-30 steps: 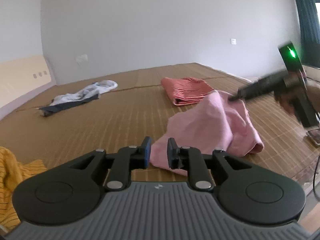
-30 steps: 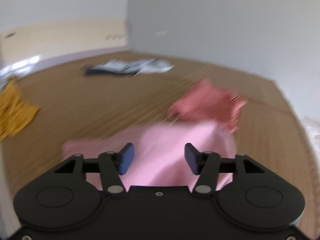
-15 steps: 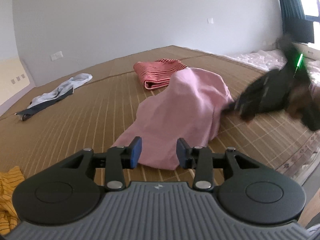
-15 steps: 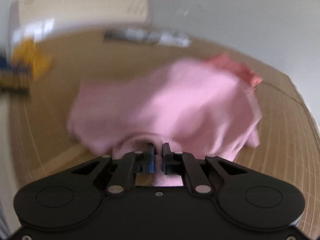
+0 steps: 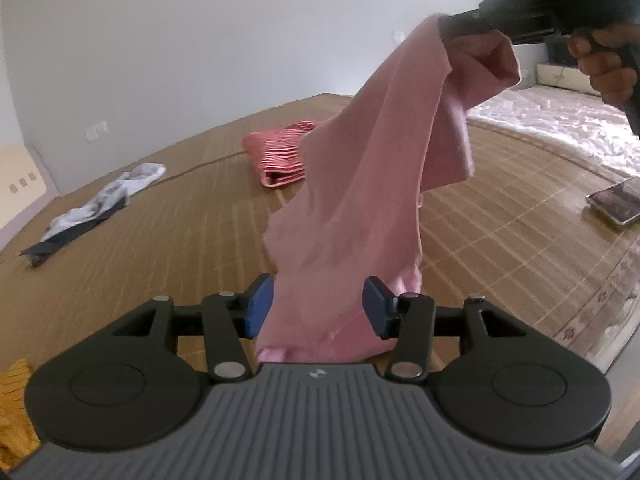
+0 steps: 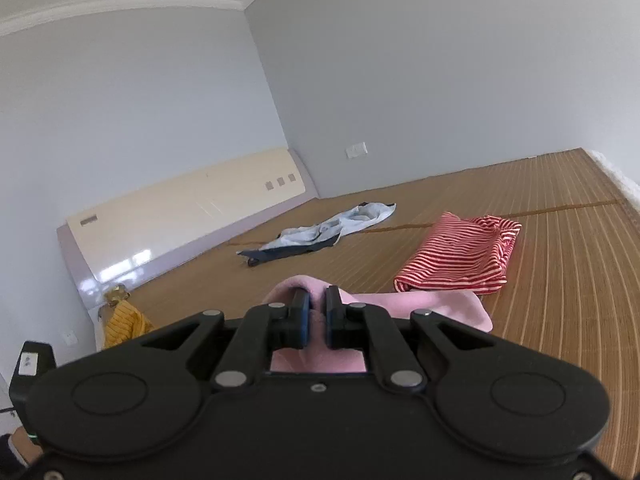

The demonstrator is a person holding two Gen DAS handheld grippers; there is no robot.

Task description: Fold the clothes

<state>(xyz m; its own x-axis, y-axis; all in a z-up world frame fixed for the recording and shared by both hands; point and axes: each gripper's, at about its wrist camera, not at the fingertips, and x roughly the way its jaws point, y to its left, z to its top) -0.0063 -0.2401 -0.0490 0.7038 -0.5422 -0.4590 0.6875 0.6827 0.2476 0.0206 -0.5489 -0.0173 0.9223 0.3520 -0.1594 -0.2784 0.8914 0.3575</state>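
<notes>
Right gripper (image 6: 318, 318) pinches soft pink garment (image 5: 360, 208), lifted, draping; left gripper (image 5: 318, 308) spread wide around its hem.

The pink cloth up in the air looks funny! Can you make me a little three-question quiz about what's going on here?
1. True or false: the right gripper is shut on the pink cloth.
2. How do the left gripper's jaws stand? A) clamped tight B) apart, with cloth hanging between them C) out of sight
3. Fill in: the folded garment lying on the mat has red and white ____.

Key: 1 true; 2 B; 3 stripes.
</notes>
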